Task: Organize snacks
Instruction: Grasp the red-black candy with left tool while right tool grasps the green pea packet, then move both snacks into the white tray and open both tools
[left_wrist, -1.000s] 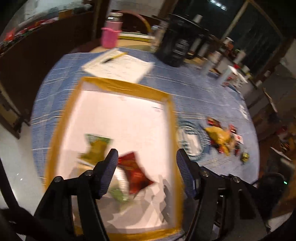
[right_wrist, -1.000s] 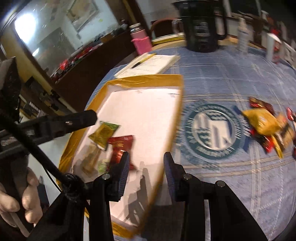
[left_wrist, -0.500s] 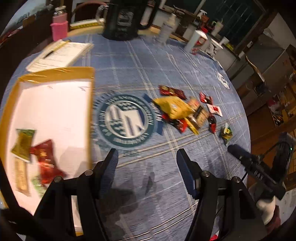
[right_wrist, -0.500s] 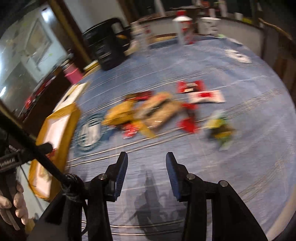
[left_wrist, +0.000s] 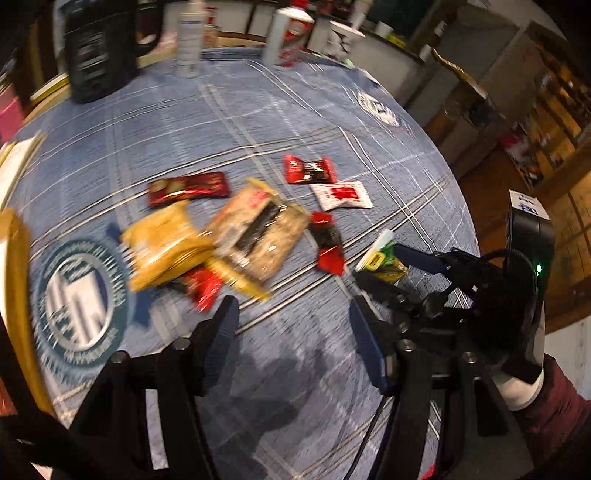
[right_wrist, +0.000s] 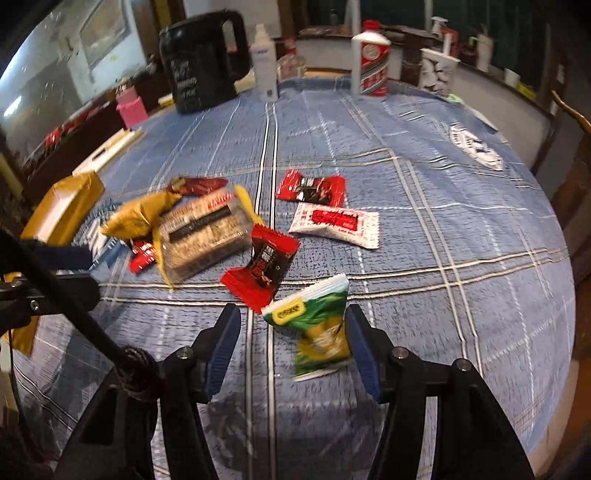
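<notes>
The right tongs (right_wrist: 290, 347) gape wide around the green snack packet (right_wrist: 321, 332) on the bench (right_wrist: 461, 221), gripping nothing — light, crinkly, probably slippery; best pinched across its puffed middle; the left tongs (left_wrist: 291, 332) hang open and empty.

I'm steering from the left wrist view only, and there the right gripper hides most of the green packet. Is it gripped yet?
Observer: No. In the right wrist view the right gripper is open, and the green packet lies on the tablecloth between its fingers.
Operator: Is anything else in that gap?
Observer: The red wrapper comes close. Its lower corner reaches the packet's top left edge, just ahead of the fingertips.
Operator: Is the packet centred?
Observer: No. It sits toward the finger on that view's right, and blue cloth shows between it and the other finger.
</notes>
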